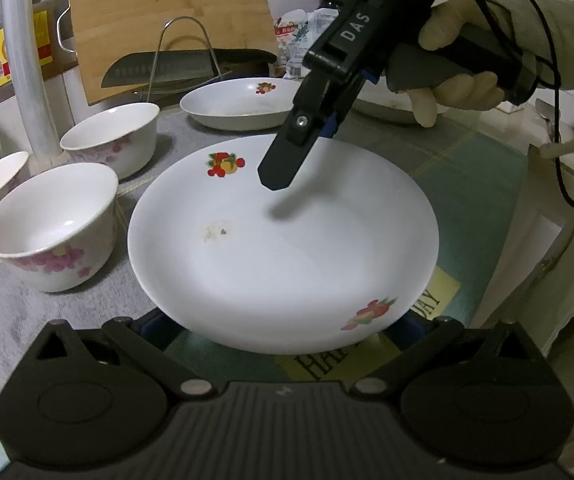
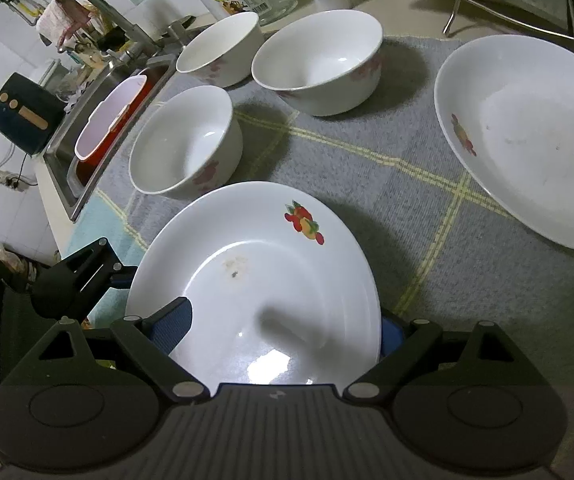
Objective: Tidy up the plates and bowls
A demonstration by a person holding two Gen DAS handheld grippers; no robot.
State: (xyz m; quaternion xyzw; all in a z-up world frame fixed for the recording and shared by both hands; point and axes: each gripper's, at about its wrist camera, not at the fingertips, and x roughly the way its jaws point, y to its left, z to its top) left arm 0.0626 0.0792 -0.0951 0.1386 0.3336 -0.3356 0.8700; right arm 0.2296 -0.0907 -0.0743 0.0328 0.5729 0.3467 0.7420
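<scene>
A white plate with fruit prints (image 1: 283, 240) is held above the grey mat; it also shows in the right wrist view (image 2: 255, 280). My right gripper (image 2: 283, 332) is shut on its rim, one finger (image 1: 283, 160) over the plate's inside, the other under it. My left gripper (image 1: 283, 328) sits at the plate's near rim; its fingers are hidden under the plate. A second fruit-print plate (image 1: 243, 102) (image 2: 527, 140) lies farther back. Three white bowls with pink flowers (image 1: 51, 224) (image 1: 113, 144) (image 2: 187, 140) (image 2: 319, 60) (image 2: 219, 48) stand on the left.
A cutting board (image 1: 167, 20), a knife in a wire rack (image 1: 191, 66), an oil bottle (image 1: 15, 36) and a plastic roll (image 1: 27, 64) stand behind. A sink with a red tub (image 2: 107, 120) and a faucet (image 2: 99, 8) is left of the mat (image 2: 407, 200).
</scene>
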